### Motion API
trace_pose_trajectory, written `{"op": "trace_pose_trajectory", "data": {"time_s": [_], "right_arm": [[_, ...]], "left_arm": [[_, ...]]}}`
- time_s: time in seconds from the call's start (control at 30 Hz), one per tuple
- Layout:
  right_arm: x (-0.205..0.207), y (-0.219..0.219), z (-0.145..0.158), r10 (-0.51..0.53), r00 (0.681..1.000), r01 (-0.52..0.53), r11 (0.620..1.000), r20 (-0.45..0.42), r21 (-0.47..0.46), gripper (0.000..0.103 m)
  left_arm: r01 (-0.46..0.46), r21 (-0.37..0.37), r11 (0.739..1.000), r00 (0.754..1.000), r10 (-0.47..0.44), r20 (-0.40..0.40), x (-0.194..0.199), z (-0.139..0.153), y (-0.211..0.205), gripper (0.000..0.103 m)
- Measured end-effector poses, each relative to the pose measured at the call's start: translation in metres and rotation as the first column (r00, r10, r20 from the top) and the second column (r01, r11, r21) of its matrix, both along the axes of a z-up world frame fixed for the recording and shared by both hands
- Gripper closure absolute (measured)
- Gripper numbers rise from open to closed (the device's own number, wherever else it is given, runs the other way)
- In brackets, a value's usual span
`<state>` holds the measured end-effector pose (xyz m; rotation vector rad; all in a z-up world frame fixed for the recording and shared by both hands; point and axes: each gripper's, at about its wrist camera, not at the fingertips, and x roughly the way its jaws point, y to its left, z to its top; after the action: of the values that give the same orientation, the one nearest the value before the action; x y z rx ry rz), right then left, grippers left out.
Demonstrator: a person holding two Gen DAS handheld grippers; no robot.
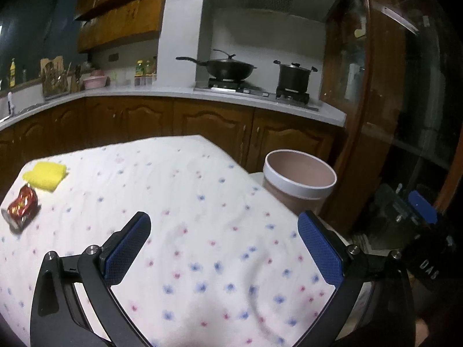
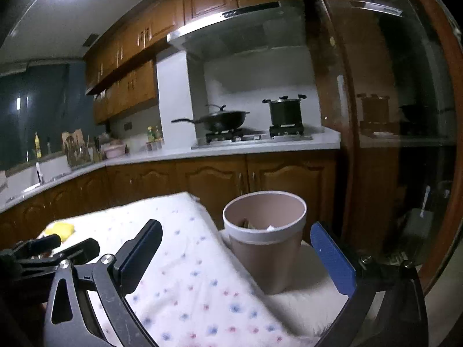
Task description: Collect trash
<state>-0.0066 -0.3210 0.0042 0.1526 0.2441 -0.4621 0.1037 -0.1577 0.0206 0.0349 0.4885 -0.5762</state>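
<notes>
A red crumpled wrapper [image 1: 21, 206] lies at the far left of the flowered tablecloth [image 1: 185, 202], next to a yellow sponge [image 1: 46, 175]. A pink bin with a white rim [image 1: 299, 177] stands past the table's right edge; in the right wrist view the bin [image 2: 264, 231] holds some scraps. My left gripper [image 1: 224, 245] is open and empty above the cloth. My right gripper [image 2: 237, 248] is open and empty, near the bin. The sponge also shows in the right wrist view [image 2: 62, 229].
A kitchen counter [image 1: 162, 91] runs behind the table, with a wok [image 1: 228, 68] and a pot [image 1: 293, 76] on the stove. A wooden glass door [image 1: 385, 101] stands at the right. The left gripper shows at the left edge of the right wrist view [image 2: 43, 253].
</notes>
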Motion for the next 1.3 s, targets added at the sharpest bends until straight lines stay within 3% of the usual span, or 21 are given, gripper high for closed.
{"op": "trace_pose_trajectory", "data": {"time_s": [0.3,1.3], "right_arm": [[0.003,0.013,-0.025,0.050,0.997,-0.049,0.999,-0.058,0.021,0.000],[0.008,0.038,-0.039,0.163,0.984,-0.159,0.986,-0.069,0.059,0.000]], "left_arm": [[-0.068,0.011,0.998,0.997,0.068,0.027,-0.013,-0.014,0.020,0.000],[-0.204,0.029,0.979,0.975,0.200,0.093,-0.044,-0.020,0.052,0.000]]}}
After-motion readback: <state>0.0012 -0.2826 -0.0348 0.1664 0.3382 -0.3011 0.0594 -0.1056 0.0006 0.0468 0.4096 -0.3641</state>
